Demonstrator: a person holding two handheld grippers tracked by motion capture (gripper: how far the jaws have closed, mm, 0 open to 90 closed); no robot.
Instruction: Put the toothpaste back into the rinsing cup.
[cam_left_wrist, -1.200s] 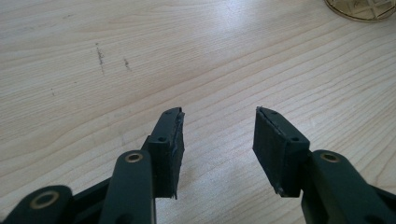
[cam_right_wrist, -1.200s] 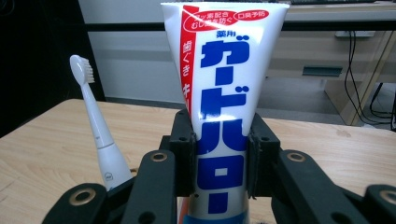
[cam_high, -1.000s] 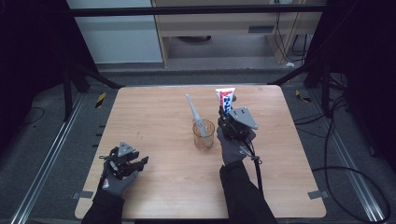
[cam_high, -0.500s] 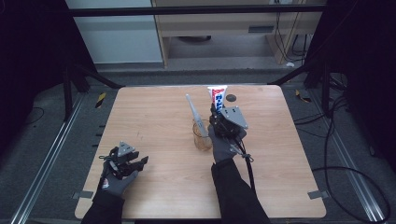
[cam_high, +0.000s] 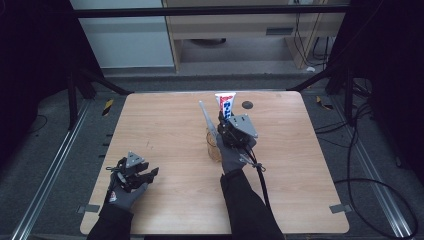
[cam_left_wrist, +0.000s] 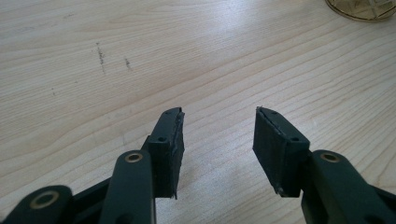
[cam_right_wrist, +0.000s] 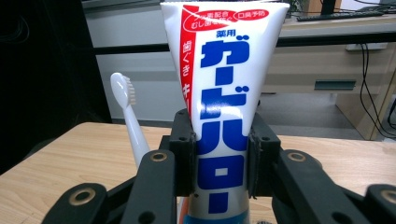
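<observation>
Right gripper: clenched on the toothpaste tube, pads pressing both flanks low on the body, crimped end up, cap end down and hidden below the jaws. Holds it upright above the far middle of the wooden table, just beside the amber glass cup and a little behind it. Lower end of the tube either over the rim or just off it: cannot tell from the high view.

Toothbrush: in the cup, handle down, bristle head up, leaning toward the far left. Counts as done.

Left gripper: released, jaws spread with only bare wood between them, nothing held. Rests low near the table's near left corner, well apart from the cup; a sliver of the cup's base at the upper right edge of the left gripper view.

Judged progress: past the pick-up, in the carrying stretch, probably more than halfway. Left to do, by the look of it: line the tube up over the cup mouth, lower it in next to the toothbrush without knocking the brush or tipping the glass, loosen the grip, draw back. Seems a job for the right hand alone, with the left free to steady the cup if needed.
</observation>
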